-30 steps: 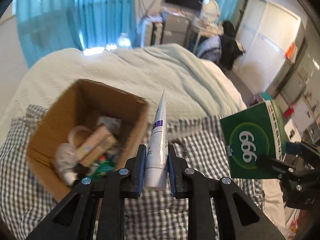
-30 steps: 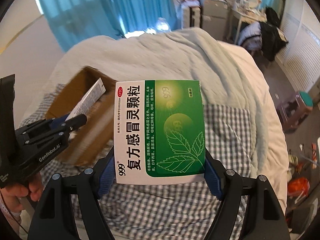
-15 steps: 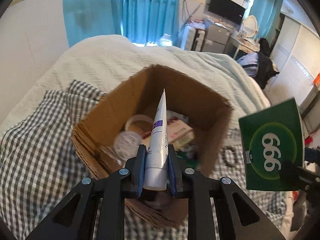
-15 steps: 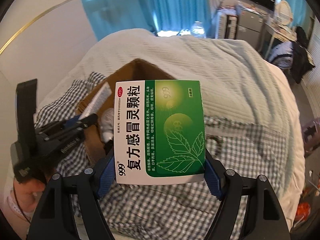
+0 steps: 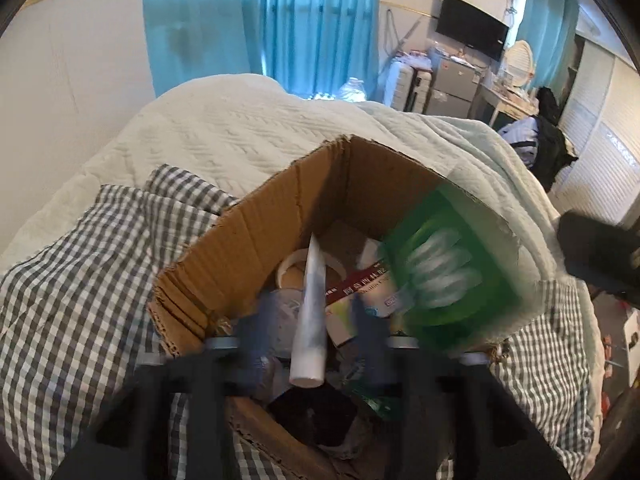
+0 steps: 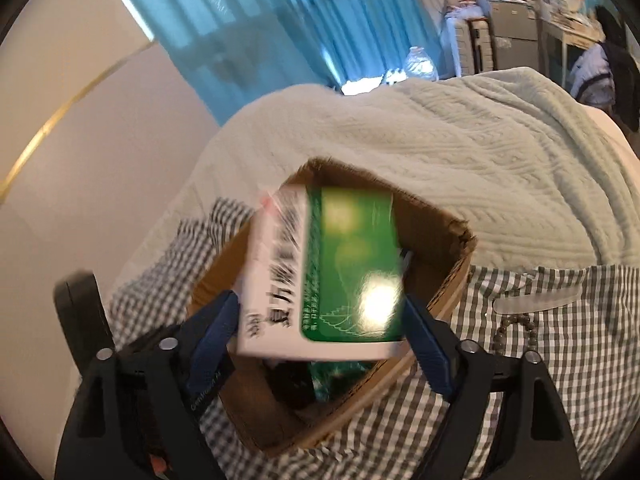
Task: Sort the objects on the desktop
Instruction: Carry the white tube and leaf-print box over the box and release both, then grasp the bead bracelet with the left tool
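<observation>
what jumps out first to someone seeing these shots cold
The blurred green and white medicine box tipping between the right gripper's spread blue pads, over the open cardboard box. Next, the white tube loose between the left gripper's opened jaws, above the same box.

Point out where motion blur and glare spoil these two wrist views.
Left wrist view: the left tool fingers and the green medicine box are smeared, while the brown cardboard box rim stays fairly sharp. Right wrist view: the medicine box print is streaked, with a white glare patch on its green face.
</observation>
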### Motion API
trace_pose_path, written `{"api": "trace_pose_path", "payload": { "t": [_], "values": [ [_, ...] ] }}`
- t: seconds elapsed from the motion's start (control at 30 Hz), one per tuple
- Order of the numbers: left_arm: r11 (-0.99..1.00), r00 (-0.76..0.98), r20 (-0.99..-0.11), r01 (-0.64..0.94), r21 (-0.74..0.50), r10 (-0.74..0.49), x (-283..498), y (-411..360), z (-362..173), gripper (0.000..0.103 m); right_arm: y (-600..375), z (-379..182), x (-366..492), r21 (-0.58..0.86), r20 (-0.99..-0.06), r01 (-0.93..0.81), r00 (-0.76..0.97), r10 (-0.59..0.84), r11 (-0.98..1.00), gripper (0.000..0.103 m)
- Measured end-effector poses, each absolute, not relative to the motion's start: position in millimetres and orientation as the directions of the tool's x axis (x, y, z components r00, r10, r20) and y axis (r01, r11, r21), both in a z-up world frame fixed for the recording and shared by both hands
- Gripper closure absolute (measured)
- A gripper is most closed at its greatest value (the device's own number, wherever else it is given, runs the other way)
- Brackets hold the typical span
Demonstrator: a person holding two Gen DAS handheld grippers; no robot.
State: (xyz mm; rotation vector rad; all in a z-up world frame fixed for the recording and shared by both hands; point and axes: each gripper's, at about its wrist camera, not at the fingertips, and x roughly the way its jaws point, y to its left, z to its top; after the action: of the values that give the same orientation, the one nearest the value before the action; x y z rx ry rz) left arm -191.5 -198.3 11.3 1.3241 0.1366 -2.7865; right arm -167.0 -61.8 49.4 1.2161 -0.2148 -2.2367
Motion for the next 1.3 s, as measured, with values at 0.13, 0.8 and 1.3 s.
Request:
{"api": "trace_pose_path", "payload": {
  "t": [0.13,0.8,1.3],
  "values": [
    [-0.992,-0.659,-0.752,0.111,-0.067,-0.023,-184.6,-195.0,23.8,0.031,-31.7,68.2,-166.2,0.391,-0.698,0.378,-0.472,-0.538,-0.839,0.017],
    [-0.954,-0.531,-0.841,-0.293,0.066,0.106,-140.0,31.7,-51.3,0.018,177.0,3.7,-194.0,0.182,-0.81,0.104,-0.548,-0.208,-0.978,0.017],
    [-0.979,-0.438,-0.88,-0.163,-0.125,0.186,-222.2,67.0,-174.4,0.048,187.7,-103.4,-224.6,0.131,-0.861,0.12,-0.478,-0.173,-0.984,0.017]
  ]
}}
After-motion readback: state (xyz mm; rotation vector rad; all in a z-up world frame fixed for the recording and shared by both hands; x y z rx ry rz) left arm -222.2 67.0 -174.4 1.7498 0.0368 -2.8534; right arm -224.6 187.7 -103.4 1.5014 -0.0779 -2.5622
